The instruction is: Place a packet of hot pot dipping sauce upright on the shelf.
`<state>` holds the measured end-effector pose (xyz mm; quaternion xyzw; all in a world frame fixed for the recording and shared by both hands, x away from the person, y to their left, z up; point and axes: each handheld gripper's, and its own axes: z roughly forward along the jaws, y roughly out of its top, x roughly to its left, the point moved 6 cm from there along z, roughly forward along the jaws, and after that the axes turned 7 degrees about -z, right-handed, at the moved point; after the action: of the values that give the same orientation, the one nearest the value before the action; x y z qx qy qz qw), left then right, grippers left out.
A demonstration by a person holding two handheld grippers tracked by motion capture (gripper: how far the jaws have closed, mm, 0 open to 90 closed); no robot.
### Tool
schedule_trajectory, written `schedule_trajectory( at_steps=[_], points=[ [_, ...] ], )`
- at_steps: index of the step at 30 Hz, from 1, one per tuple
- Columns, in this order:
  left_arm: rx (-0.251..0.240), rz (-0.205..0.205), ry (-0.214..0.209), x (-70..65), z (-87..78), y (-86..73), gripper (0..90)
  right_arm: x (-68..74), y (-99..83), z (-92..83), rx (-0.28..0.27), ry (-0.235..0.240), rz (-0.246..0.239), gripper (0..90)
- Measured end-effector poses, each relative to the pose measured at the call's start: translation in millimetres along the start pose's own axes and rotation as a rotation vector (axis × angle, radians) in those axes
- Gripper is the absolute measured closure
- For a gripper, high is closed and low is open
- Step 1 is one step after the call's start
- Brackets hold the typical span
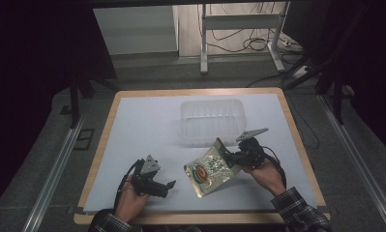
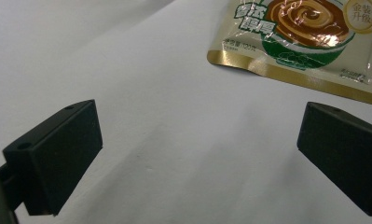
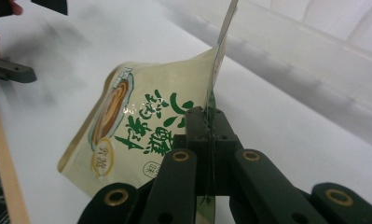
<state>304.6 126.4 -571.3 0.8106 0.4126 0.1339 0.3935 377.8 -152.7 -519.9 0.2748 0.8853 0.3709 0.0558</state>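
A cream and gold food pouch (image 1: pixel 209 170) with green print and a bowl picture is tilted up off the white table. My right gripper (image 1: pixel 225 155) is shut on the pouch's upper right edge; in the right gripper view the jaws pinch the thin pouch (image 3: pixel 141 126) edge between them (image 3: pixel 208 122). My left gripper (image 1: pixel 170 185) rests low on the table at the left, open and holding nothing. In the left gripper view its two black jaws stand wide apart, with the pouch (image 2: pixel 305 42) lying ahead of them.
A clear plastic tub (image 1: pixel 211 120) stands behind the pouch near the table's middle back. The white mat (image 1: pixel 147 125) has a wooden rim (image 1: pixel 103 140). Desk legs and cables lie on the floor beyond the table.
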Motion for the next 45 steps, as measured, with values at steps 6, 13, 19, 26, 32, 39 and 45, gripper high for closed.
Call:
schedule_trajectory(
  at_steps=[6, 13, 19, 26, 32, 39, 45],
  points=[
    [-0.004, 0.002, 0.000, -0.6, -0.4, 0.3, 0.0, 6.5, 12.3, -7.7, 0.000, 0.014, 0.000, 88.8],
    [-0.004, 0.001, -0.001, -1.4, 0.0, 0.4, 0.0, 14.1, 28.7, -18.5, -0.007, 0.047, 0.016, 88.9],
    [-0.007, 0.003, -0.001, -1.1, -0.4, 0.7, 0.0, 21.2, 41.8, -25.2, -0.007, 0.062, 0.001, 88.9],
    [-0.008, 0.002, -0.002, -1.6, -0.3, 0.9, 0.0, 29.1, 55.1, -32.3, -0.009, 0.082, -0.013, 89.0],
    [-0.013, -0.001, -0.001, -1.6, -0.6, 1.3, 0.0, 31.6, 63.8, -39.2, -0.020, 0.092, -0.018, 89.1],
    [-0.013, -0.003, -0.001, -1.6, -0.6, 1.4, 0.0, 27.5, 69.6, -47.7, -0.019, 0.061, -0.020, 89.1],
    [-0.014, -0.003, -0.001, -1.7, -0.6, 1.5, 0.0, 22.4, 72.5, -54.9, -0.024, 0.045, -0.006, 89.1]
  ],
)
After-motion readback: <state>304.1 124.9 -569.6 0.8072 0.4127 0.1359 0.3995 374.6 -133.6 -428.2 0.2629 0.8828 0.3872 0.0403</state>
